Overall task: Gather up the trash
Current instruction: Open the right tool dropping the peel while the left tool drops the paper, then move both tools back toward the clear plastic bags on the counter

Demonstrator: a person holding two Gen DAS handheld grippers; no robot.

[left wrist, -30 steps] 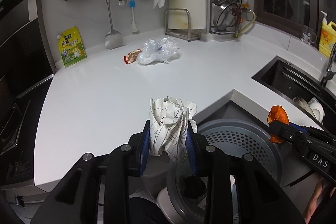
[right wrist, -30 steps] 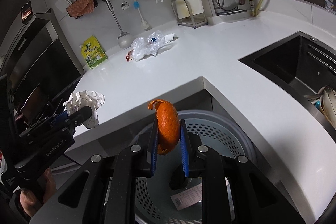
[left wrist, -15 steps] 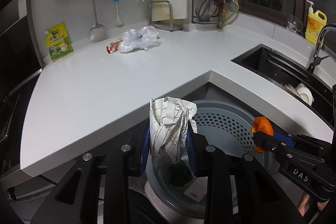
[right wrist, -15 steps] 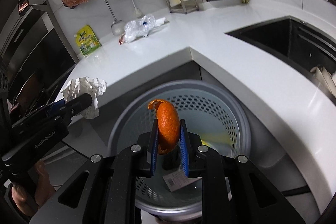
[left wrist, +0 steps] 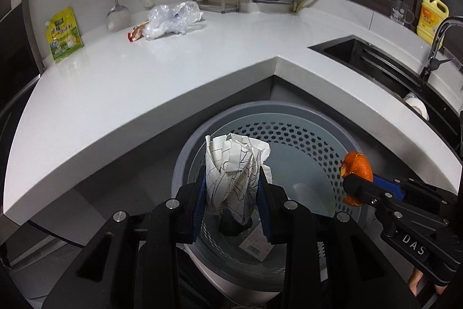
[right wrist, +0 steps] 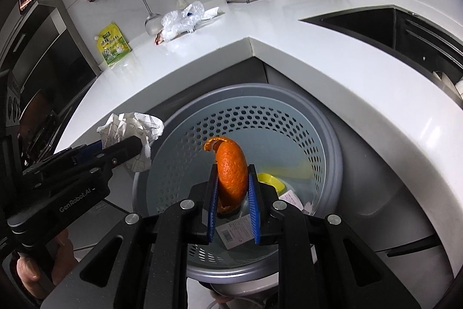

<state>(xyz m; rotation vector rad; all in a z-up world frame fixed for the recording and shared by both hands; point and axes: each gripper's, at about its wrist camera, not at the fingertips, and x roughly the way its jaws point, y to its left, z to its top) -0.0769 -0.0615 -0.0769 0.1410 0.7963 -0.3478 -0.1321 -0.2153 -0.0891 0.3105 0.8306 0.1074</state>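
Note:
My left gripper [left wrist: 231, 181] is shut on a crumpled white paper [left wrist: 235, 167] with dark lines and holds it over the left side of the grey perforated trash bin [left wrist: 289, 132]. My right gripper [right wrist: 233, 178] is shut on an orange peel [right wrist: 231, 167] above the bin's [right wrist: 254, 118] middle. The peel also shows at the right in the left wrist view [left wrist: 357, 168]. The paper shows at the left in the right wrist view [right wrist: 130, 129]. A clear plastic bag [left wrist: 173, 19] and a red wrapper [left wrist: 136, 32] lie on the white counter [left wrist: 144, 83].
The bin stands below the counter's inner corner and holds a label [right wrist: 234, 230] and a yellow item [right wrist: 270, 181]. A black sink [left wrist: 376, 60] lies at the right. A yellow-green pouch [left wrist: 62, 34] leans on the back wall. A yellow soap bottle [left wrist: 432, 16] stands far right.
Both grippers have moved back from the counter and down over the bin, each still holding its trash. The bin's inside now fills more of both views.

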